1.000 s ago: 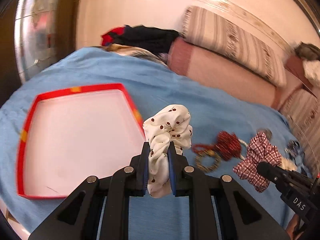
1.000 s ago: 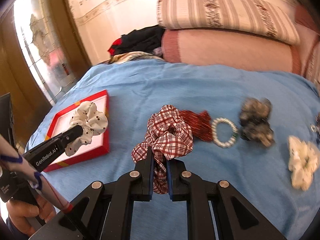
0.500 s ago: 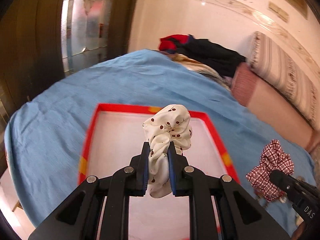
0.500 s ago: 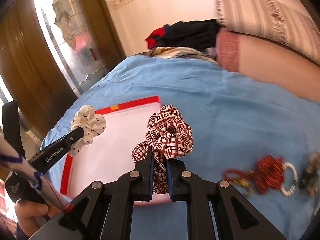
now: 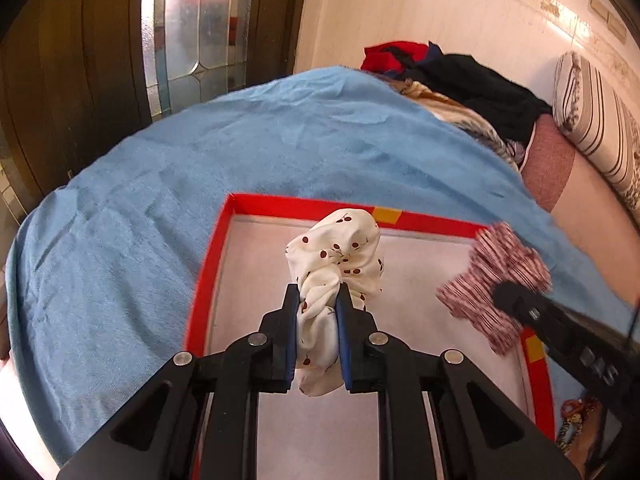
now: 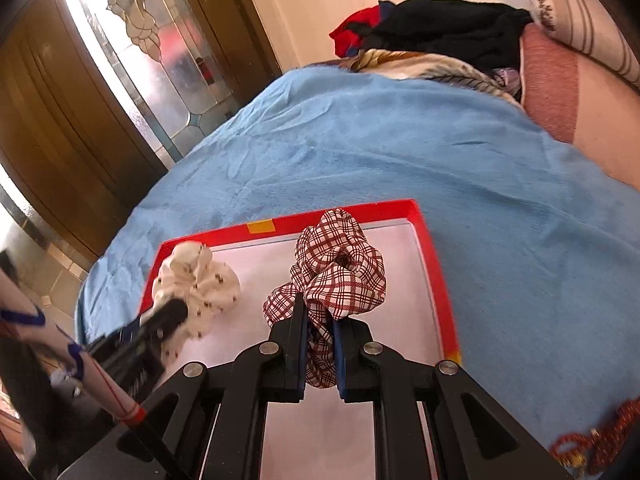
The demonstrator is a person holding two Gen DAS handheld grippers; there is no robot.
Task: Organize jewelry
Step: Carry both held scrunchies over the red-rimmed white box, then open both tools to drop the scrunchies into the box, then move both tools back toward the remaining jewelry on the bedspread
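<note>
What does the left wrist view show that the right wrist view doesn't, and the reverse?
Only the left wrist view shows the left gripper pinching the cherry-print scrunchie up close. Only the right shows the right gripper clamping the plaid scrunchie close up, plus a sleeved forearm. Both show both scrunchies above the red tray, the blue bedspread and the clothes pile.

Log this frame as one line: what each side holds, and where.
left tongs: shut on white scrunchie | right tongs: shut on plaid scrunchie | both over red tray | not released

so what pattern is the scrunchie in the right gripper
Dark red and white plaid, clearest in the right wrist view.
</note>
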